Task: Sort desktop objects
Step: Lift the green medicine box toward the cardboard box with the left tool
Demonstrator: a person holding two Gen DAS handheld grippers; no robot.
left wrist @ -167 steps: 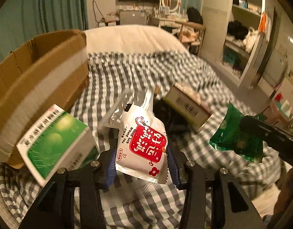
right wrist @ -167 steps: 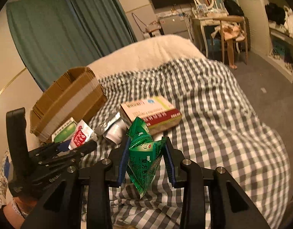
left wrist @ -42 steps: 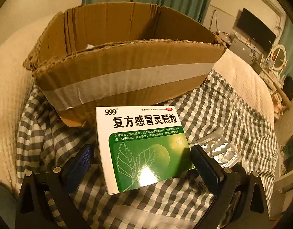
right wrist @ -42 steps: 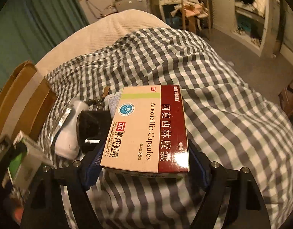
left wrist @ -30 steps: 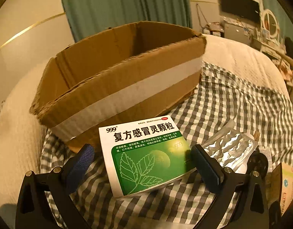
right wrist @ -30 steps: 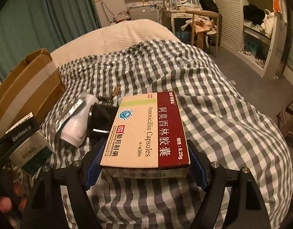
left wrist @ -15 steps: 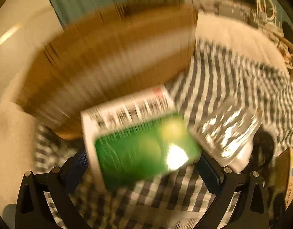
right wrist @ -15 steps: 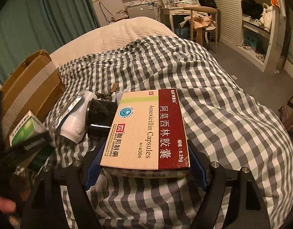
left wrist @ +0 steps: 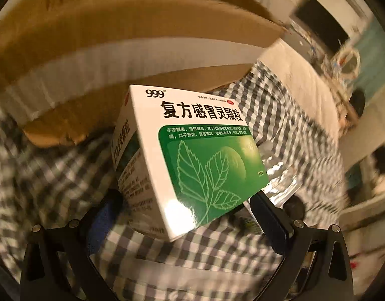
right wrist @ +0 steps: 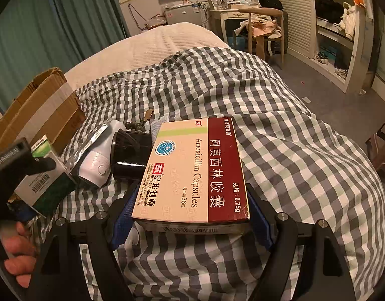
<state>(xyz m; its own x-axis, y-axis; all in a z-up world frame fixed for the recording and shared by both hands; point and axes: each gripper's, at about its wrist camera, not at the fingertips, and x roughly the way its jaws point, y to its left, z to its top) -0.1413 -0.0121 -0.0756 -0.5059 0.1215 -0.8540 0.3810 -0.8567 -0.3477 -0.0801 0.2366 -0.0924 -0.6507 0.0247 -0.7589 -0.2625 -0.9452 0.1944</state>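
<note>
Two views, one box in each. Left wrist first: left tool (left wrist: 185,215) clenched on the green box (left wrist: 195,158), tipped so that one corner points down and the printed face turns up and right. Held clear of the checked bedcover (left wrist: 287,125), just near of the carton (left wrist: 132,57), whose taped wall fills the far left. Tilt and blur suggest a box caught mid-swing toward the carton's open top, likely the sorting bin. Foil pack (left wrist: 280,175) glinting at the right behind the box, on the bed.

Right wrist next: right tool (right wrist: 190,215) closed across the flat amoxicillin box (right wrist: 195,173), blue pads against both long sides, the lid level. Cannot tell whether lifted or resting on the bedcover (right wrist: 292,150). A wide, low hold, probably chosen to keep the flat pack from twisting. White device (right wrist: 99,158) and black cup (right wrist: 129,153) lying just left of it; carton (right wrist: 39,110) at the far left, well apart. Left tool (right wrist: 42,163) and green box (right wrist: 42,183) visible at the near left, a hand (right wrist: 17,253) below.
</note>
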